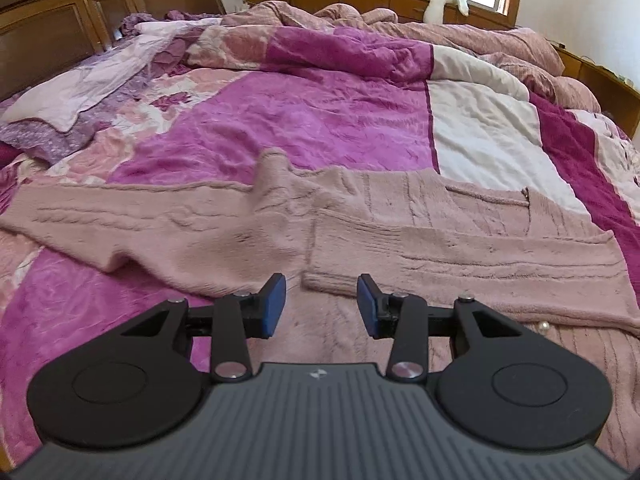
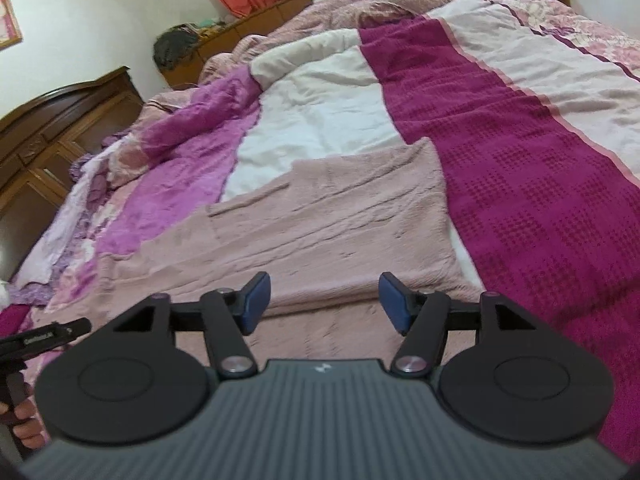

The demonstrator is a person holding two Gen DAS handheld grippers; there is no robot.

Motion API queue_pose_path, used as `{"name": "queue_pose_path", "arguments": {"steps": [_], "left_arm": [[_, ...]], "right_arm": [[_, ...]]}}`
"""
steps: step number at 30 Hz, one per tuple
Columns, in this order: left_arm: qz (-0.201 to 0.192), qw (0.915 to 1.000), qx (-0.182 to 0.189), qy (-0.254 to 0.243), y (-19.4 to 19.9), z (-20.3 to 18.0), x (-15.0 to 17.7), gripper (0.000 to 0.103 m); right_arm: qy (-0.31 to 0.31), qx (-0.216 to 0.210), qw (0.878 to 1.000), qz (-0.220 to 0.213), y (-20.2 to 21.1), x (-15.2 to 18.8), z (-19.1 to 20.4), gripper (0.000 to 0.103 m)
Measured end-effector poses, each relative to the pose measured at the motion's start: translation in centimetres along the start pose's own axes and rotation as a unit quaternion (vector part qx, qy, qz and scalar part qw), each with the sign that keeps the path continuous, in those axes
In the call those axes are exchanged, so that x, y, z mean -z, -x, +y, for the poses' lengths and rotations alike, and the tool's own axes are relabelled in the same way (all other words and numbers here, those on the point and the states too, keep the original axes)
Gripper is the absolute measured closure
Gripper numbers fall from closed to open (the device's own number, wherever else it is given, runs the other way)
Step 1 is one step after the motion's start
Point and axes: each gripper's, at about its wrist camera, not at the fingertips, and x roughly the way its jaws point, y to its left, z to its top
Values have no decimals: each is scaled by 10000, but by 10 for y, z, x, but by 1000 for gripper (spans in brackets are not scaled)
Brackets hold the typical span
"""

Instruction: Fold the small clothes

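— Looking across the whole bed [image 1: 340,120], what are you working with?

— Me, with 2 grippers over a pink knitted cardigan [image 1: 360,216] spread on the purple and white bedspread [image 2: 520,160]. It lies flat across the near part of the bed, 1 sleeve [image 1: 100,216] stretched out to my left, the body to my right with a panel already turned over onto itself.

— How do you judge it will handle?

— Soft and floppy, I think. Thick fuzzy cable knit, so light enough but bulky; it will sag and stretch if I lift it by 1 point. It should not slip from my blue pads [image 1: 274,304], since the pile looks grippy.

— Where are your fingers now?

— My left gripper [image 1: 321,304] hangs spread wide and empty just above the near hem, by the edge of the folded panel [image 1: 440,252]. My right gripper [image 2: 324,304] is also parted, holding nothing, over the body's near edge.

— Where would you take hold?

— At edges, pinching through both layers: the cuff end of the sleeve on my left, a hem corner on my right, lifting together so the knit does not drag.

— Anything small to mind?

— A pearl button [image 1: 542,326] near the front edge; I would keep my pads off it.
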Motion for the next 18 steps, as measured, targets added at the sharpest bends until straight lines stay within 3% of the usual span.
{"name": "queue_pose_path", "arguments": {"steps": [10, 18], "left_arm": [[23, 9996, -139, 259, 38, 29, 13, 56], [96, 9972, -393, 625, 46, 63, 22, 55]], "right_arm": [[23, -285, 9995, 112, 20, 28, 26, 40], [148, -52, 9994, 306, 13, 50, 33, 40]]}}
